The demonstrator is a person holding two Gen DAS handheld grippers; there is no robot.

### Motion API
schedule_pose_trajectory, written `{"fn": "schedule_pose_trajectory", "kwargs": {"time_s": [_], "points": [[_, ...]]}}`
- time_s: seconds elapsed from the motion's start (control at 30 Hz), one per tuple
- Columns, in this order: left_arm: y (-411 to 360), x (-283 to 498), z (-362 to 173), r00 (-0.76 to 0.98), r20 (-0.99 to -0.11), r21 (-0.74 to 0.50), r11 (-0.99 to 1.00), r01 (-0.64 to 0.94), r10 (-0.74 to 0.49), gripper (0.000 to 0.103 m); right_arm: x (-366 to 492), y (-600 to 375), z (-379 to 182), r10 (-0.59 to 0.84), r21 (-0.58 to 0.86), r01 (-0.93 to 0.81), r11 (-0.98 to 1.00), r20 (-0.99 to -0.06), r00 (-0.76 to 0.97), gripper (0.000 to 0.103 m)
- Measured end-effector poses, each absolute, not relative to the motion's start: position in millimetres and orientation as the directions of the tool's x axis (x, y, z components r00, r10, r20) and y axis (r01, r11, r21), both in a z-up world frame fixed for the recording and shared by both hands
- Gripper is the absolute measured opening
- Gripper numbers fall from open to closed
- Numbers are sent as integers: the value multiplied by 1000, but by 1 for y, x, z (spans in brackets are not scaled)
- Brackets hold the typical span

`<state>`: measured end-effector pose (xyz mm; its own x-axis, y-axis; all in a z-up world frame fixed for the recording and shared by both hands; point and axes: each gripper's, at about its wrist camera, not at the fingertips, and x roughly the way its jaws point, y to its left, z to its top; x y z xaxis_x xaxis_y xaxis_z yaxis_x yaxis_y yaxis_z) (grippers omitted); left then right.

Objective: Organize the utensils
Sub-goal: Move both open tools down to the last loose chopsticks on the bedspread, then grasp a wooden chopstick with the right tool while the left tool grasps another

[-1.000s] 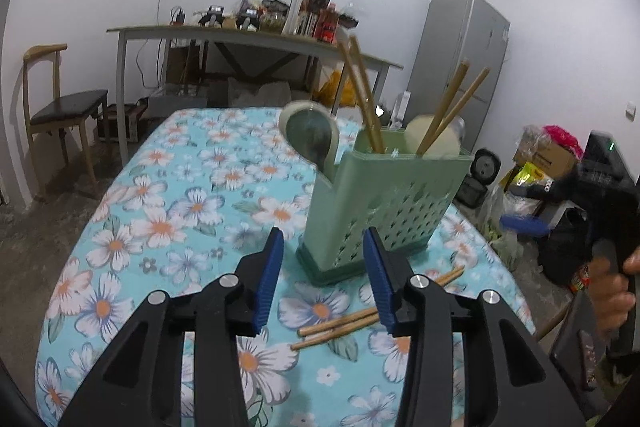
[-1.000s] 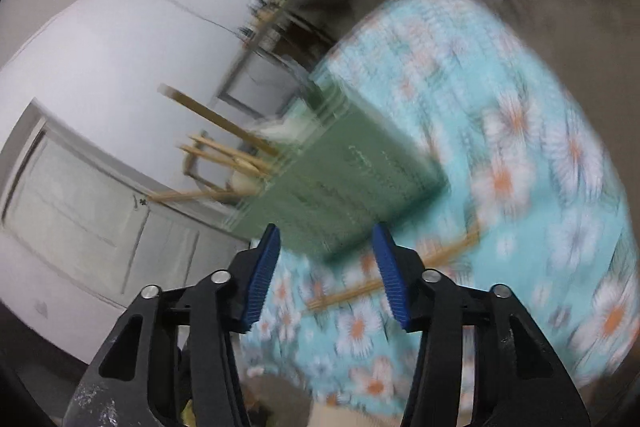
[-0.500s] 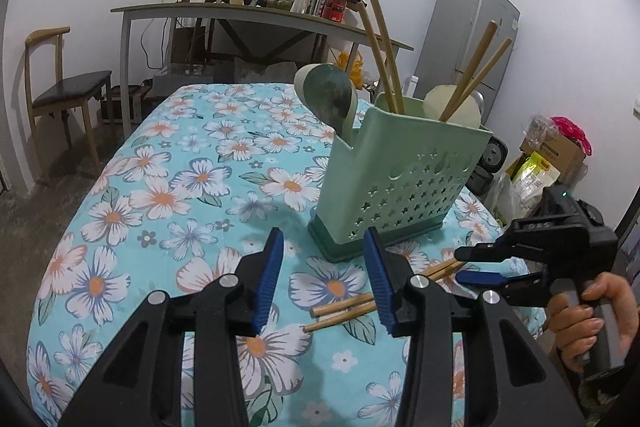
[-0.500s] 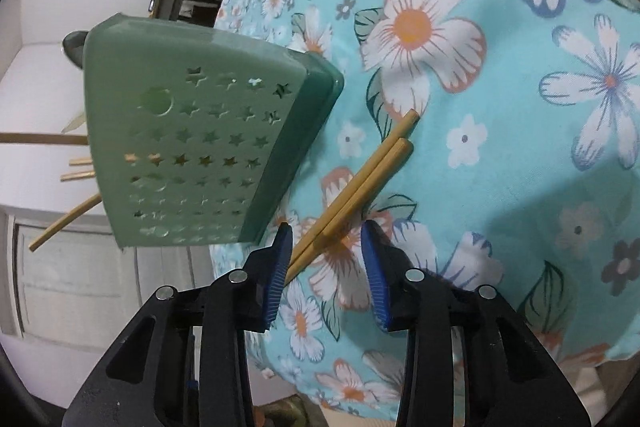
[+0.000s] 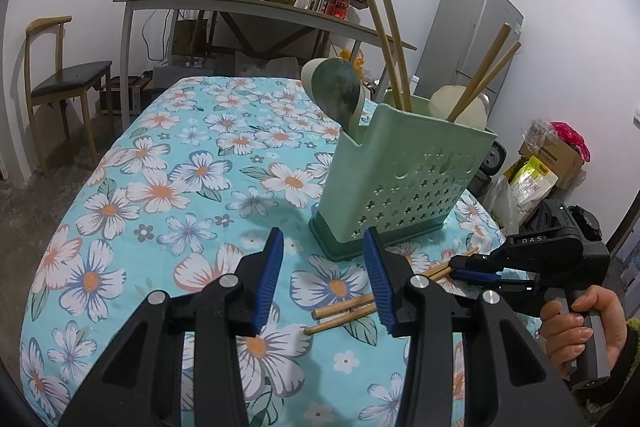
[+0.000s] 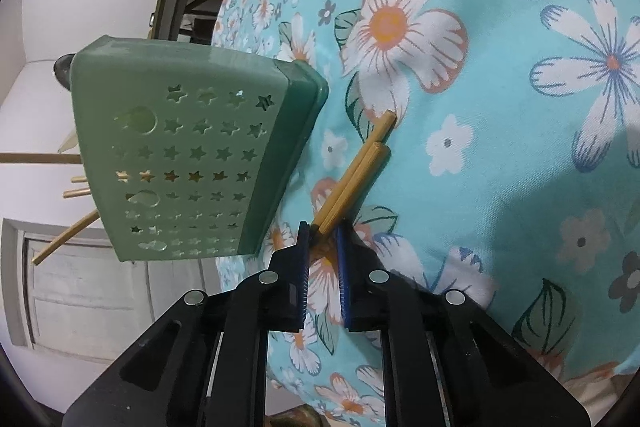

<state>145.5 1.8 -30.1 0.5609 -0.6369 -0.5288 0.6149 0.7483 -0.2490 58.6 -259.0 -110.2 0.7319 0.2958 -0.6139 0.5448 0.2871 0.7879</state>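
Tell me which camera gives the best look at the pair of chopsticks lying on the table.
The right wrist view. There the chopsticks lie side by side in full close-up, their near ends between the closing pads of the right gripper. The left wrist view shows them lower right, partly hidden behind the left gripper, with the far ends in the right gripper.

wooden chair (image 5: pixel 60 75), cluttered desk (image 5: pixel 256 7), grey fridge (image 5: pixel 476 39)
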Motion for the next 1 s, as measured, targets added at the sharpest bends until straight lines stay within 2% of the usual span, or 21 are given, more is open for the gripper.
{"fn": "schedule_pose_trajectory", "kwargs": {"time_s": [0.43,0.77,1.0], "points": [[-10,142,-41,524,-568,-219,730,647,-635,40,17,-282,-94,230,751,569,335,-651,723,11],[-27,129,-46,480,-593,-182,688,703,-647,40,44,-287,-82,50,548,632,548,-776,629,15],[-42,121,-44,449,-607,-151,650,745,-656,40,69,-284,-83,-6,468,627,623,-799,602,16]]}}
